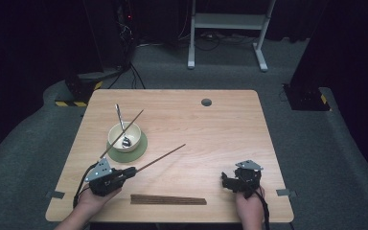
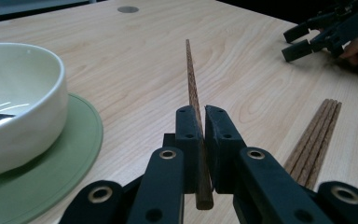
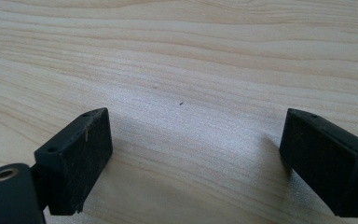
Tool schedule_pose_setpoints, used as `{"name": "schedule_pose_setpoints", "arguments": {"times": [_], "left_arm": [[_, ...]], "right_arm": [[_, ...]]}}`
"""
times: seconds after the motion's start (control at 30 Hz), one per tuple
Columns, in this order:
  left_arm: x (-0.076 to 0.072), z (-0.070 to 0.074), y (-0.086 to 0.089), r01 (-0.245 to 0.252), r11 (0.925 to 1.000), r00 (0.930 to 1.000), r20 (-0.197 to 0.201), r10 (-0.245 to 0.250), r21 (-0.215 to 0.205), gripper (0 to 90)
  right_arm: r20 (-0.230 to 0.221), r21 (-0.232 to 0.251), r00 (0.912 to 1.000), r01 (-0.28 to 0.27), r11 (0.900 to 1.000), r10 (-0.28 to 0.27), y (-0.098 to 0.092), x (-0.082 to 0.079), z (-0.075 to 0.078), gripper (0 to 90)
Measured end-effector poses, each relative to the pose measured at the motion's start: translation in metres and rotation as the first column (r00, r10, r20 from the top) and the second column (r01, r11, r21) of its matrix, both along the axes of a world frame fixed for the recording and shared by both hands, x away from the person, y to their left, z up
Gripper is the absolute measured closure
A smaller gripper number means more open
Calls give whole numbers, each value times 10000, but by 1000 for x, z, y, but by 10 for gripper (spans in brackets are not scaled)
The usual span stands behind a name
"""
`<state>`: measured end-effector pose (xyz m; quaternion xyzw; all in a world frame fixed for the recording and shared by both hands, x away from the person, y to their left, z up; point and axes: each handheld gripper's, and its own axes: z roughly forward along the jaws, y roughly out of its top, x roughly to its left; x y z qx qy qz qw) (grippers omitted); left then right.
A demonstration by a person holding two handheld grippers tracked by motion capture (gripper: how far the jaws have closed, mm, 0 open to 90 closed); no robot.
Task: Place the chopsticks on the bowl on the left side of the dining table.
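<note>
Left hand-held gripper (image 2: 200,126) around chopstick (image 2: 192,79)

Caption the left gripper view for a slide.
Left gripper clamps a wooden chopstick beside the white bowl on its green mat.

chopstick (image 2: 194,88) | dark brown wood, thin, straight | being pinched near its butt end | tip pointing away, slanting up off the tabletop (image 2: 242,56), just beside the bowl (image 2: 21,98)
</note>
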<state>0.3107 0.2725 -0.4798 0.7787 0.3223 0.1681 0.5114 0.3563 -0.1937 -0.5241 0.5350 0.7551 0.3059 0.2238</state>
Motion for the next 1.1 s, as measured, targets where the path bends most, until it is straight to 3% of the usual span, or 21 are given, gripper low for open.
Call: {"name": "schedule_pose_setpoints", "arguments": {"times": [0.47, 0.7, 1.1], "left_arm": [[4, 7, 18, -1028, 9930, 9943, 238, 1043, -583, 839], [8, 9, 30, -1678, 9824, 9850, 269, 1704, -818, 839], [16, 8, 42, -2474, 9666, 9674, 385, 2503, -674, 840]], "right_arm": [[4, -11, 10000, -10, 10000, 10, 0, 0, 0, 89], [1, -5, 10000, -27, 10000, 27, 0, 0, 0, 89], [-9, -11, 9999, -126, 9999, 126, 3, 2, 0, 88]]}}
